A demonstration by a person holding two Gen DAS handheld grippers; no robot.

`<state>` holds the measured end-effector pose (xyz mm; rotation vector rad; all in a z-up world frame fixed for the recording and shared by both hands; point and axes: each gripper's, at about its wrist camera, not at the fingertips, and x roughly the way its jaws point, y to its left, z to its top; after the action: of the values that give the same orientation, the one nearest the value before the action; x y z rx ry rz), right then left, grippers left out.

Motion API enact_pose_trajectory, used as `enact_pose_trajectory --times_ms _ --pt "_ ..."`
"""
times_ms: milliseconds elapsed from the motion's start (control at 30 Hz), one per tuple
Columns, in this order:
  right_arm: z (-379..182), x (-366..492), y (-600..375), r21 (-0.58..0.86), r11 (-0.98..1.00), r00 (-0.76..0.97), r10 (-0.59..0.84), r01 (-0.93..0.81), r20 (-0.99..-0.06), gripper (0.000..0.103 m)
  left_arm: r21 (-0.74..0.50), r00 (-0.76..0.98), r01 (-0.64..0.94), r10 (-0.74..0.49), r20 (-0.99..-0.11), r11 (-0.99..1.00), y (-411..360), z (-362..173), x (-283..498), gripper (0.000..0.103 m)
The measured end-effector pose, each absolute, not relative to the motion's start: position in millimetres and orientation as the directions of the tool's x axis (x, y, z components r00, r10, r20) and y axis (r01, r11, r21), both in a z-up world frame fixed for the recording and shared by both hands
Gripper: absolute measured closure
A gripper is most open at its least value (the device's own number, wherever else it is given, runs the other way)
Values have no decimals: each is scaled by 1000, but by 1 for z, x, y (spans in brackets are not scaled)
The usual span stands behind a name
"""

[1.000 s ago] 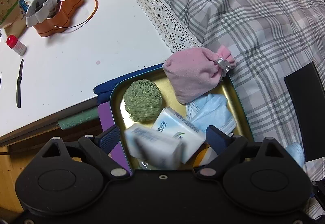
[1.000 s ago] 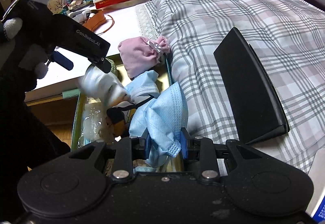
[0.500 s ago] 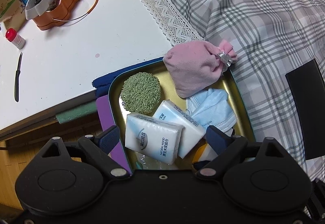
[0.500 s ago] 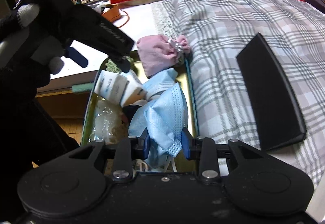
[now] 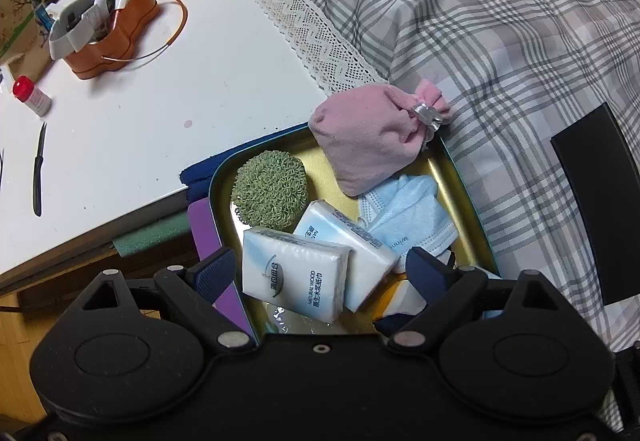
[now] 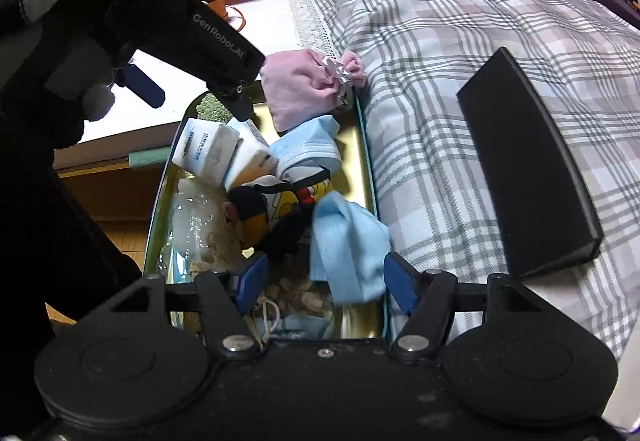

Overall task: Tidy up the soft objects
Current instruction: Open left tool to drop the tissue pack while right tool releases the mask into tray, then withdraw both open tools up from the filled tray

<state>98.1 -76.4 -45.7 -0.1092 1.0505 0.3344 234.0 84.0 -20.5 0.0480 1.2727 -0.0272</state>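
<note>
Two tongs, left (image 5: 314,271) and right (image 6: 322,283), are seen released above a tin tray (image 5: 468,197). Between the right tongs a limp blue mask (image 6: 348,245) is judged light, best pinched at its bunched fold.

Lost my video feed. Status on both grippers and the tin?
Left gripper open above tissue packs. Right gripper open, mask between fingers. Tin crowded; pouch overhangs rim.

Two tissue packs (image 5: 296,275), two blue face masks (image 5: 408,213), one pink pouch (image 5: 364,141), one green scrubber (image 5: 270,189)
</note>
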Motion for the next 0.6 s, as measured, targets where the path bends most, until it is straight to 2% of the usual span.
enact_pose_trajectory --times_ms 233,500,600 --pt "-29 97 -94 -2 956 486 148 -295 -861 39 44 355 50 24 -935 998 81 -11 224 14" --pt "-7 93 -102 -14 970 486 108 -241 -867 39 75 429 59 42 -902 995 71 -4 189 14" --pt "-4 83 -99 -20 972 490 100 -235 -866 39 122 448 70 78 -891 990 61 -4 171 14"
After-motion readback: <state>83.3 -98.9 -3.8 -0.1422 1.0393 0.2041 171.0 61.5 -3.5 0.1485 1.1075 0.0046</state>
